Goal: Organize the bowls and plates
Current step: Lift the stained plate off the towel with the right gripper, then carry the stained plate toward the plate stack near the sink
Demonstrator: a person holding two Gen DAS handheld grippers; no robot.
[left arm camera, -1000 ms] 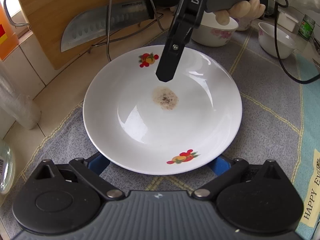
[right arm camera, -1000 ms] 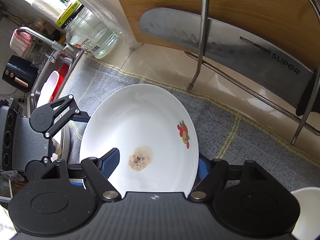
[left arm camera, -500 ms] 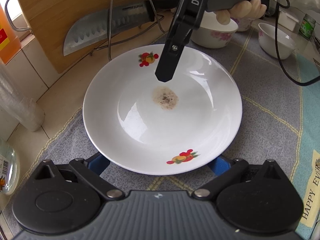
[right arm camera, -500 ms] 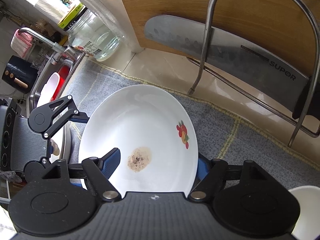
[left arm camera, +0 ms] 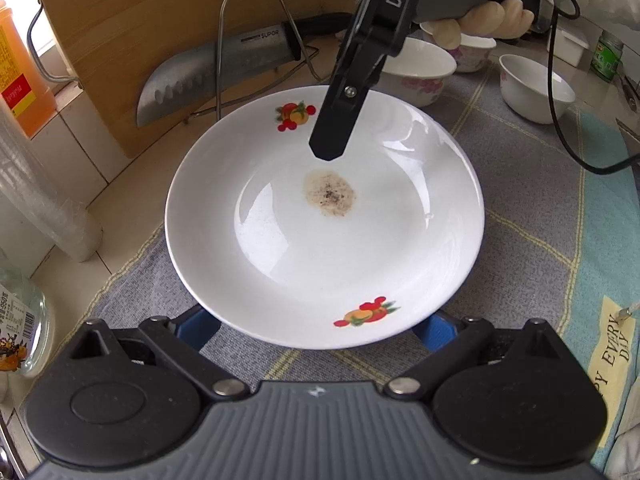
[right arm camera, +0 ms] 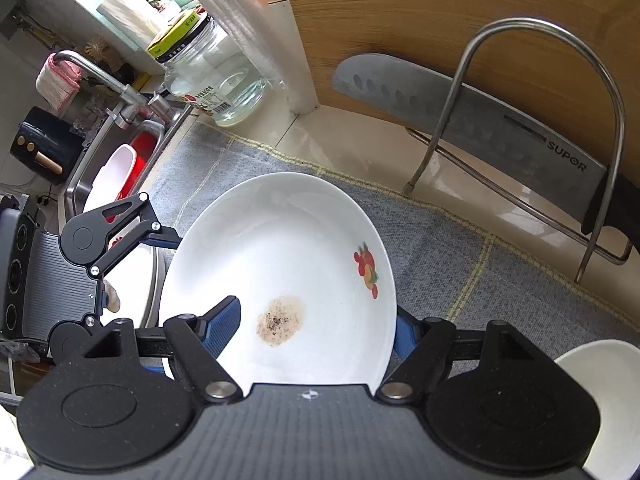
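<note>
Glazed white crockery is what has to be handled: the plate (left arm camera: 324, 216), with fruit prints on its rim and a brown stain at its middle, is judged stiff, smooth and slippery, fairly heavy for its thin edge, and likely to chip if knocked. It is raised above the grey cloth (left arm camera: 532, 248) on the desk, tilted in the right wrist view. The right tool (right arm camera: 316, 328) is clamped across its rim, one blue pad on the upper face and the other beneath. The left tool (left arm camera: 316, 326) stands nearly at its widest and is closing, its blue pads just under the near rim; whether they press the plate cannot be told. The rim is judged the only sound place to be gripped. Toward the back edge of the desk, room is narrowed by a wire rack (right arm camera: 520, 152), a knife (right arm camera: 460, 116) and a wooden board (right arm camera: 440, 12). Bowls (left arm camera: 416, 70) stand beyond the plate on the cloth, a glass jar (right arm camera: 212, 76) near the sink (right arm camera: 80, 176).
</note>
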